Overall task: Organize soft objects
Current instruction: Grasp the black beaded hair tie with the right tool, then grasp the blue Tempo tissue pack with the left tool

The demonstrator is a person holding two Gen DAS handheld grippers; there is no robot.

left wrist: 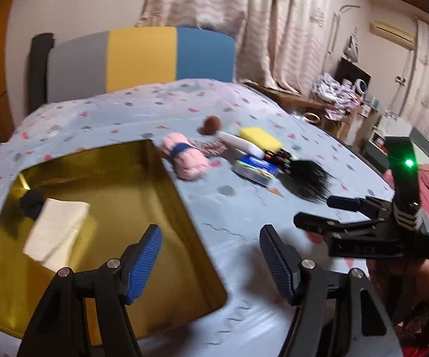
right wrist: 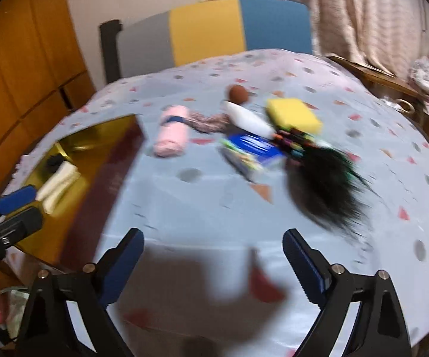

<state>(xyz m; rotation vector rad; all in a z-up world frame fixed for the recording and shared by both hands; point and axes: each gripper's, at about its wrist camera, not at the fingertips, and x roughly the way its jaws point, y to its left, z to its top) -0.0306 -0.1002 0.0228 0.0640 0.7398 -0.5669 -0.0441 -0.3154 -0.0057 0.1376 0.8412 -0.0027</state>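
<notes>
The gold tray (left wrist: 184, 208) is taken as the landmark, sunk into the patterned bedsheet (left wrist: 244, 217). Inside it, toward its far left corner, a folded cream cloth (left wrist: 56, 232) is seen with a small black item (left wrist: 32, 200) touching its far end. The left gripper (left wrist: 211, 263) is held over the tray's near right edge, its jaws spread wide with nothing between them. The right gripper (right wrist: 214, 267) is held over bare sheet to the right of the tray, its jaws likewise wide apart and empty.

Just beyond the tray's far right corner a pink rolled cloth (left wrist: 189, 160) with a blue band is laid. Farther right of the tray, well ahead of both grippers, a yellow sponge (left wrist: 260, 138), a white bottle (left wrist: 239, 144), a blue packet (left wrist: 254, 169) and a black wig (left wrist: 309, 180) are heaped together.
</notes>
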